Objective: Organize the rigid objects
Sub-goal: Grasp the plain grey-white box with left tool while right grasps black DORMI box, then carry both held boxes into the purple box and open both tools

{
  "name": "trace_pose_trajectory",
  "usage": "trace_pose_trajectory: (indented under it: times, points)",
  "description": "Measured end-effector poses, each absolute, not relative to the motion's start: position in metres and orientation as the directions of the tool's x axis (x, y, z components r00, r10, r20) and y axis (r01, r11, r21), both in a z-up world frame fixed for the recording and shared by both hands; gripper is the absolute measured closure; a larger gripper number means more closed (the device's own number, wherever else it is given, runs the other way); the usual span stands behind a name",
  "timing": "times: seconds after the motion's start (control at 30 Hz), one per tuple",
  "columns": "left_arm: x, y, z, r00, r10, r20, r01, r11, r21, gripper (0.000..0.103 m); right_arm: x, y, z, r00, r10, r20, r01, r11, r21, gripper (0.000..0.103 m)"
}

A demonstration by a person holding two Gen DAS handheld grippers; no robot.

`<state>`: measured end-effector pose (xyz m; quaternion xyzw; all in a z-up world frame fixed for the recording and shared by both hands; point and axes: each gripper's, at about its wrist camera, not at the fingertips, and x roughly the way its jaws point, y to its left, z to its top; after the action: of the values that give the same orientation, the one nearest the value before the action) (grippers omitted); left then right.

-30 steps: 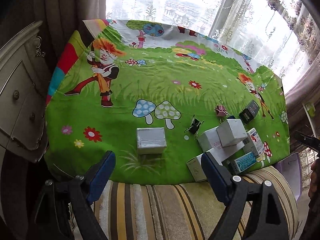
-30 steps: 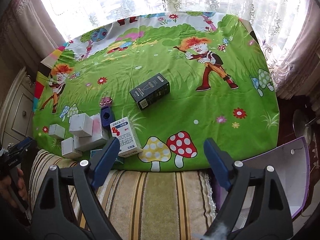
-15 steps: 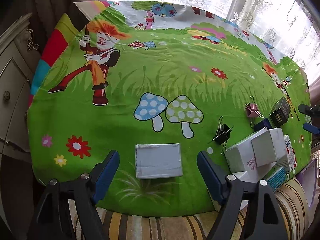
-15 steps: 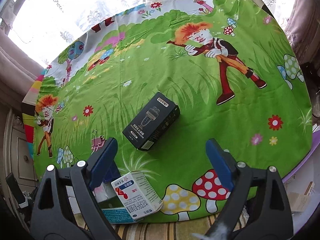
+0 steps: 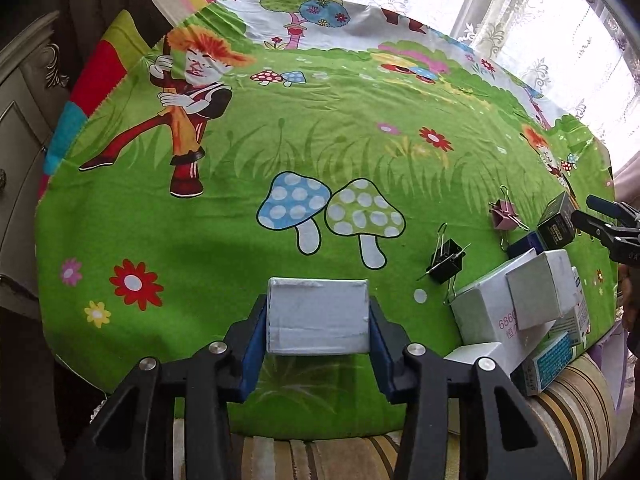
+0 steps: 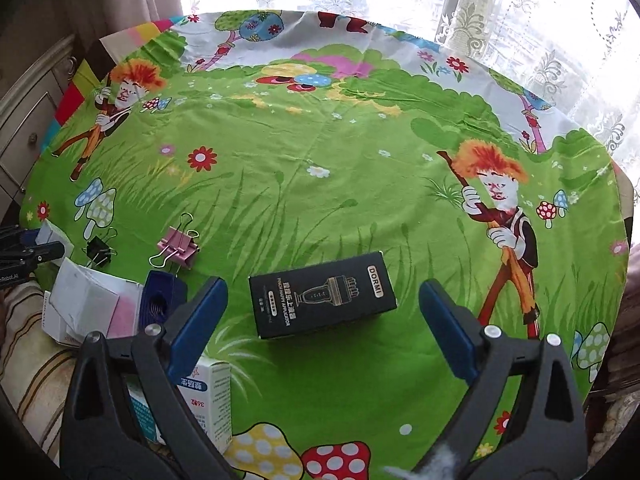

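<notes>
In the left wrist view my left gripper (image 5: 318, 344) is shut on a grey-white box (image 5: 318, 316), its blue pads against both sides, near the front edge of the green cartoon cloth (image 5: 320, 140). In the right wrist view my right gripper (image 6: 322, 320) is open, its jaws either side of a black DORMI box (image 6: 322, 294) lying flat, not touching it. The black box also shows at the far right of the left wrist view (image 5: 558, 220), with my right gripper's tips (image 5: 600, 220) beside it.
A pile of white boxes (image 5: 520, 304) and a teal-labelled box (image 5: 550, 362) sits at the front right. A black binder clip (image 5: 446, 266), a pink clip (image 6: 178, 246) and a dark blue block (image 6: 160, 304) lie nearby. A red-star box (image 6: 210, 400) lies under my right gripper's left finger (image 6: 196, 326).
My left gripper moved forward and closed on the grey-white box. My right gripper moved in until its open jaws straddle the black box.
</notes>
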<state>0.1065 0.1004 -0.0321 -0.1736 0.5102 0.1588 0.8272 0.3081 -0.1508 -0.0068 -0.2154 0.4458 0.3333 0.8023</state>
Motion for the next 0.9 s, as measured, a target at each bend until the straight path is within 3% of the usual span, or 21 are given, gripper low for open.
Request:
trace_pose_trajectory:
  times: [0.33, 0.43, 0.9]
  points:
    - [0.106, 0.101, -0.034, 0.435, 0.076, -0.897, -0.441, 0.887, -0.138, 0.056, 0.326, -0.148, -0.039, 0.319, 0.312, -0.895, -0.750, 0.660, -0.037, 0.005]
    - [0.106, 0.101, -0.034, 0.439, 0.078, -0.895, -0.441, 0.887, -0.139, 0.056, 0.328, -0.153, -0.040, 0.331, 0.312, -0.891, -0.715, 0.699, -0.021, 0.016]
    - [0.084, 0.092, -0.002, 0.519, 0.151, -0.842, -0.451, 0.884, -0.120, 0.056, 0.267, -0.199, 0.015, 0.465, 0.333, -0.820, -0.574, 0.819, 0.007, 0.016]
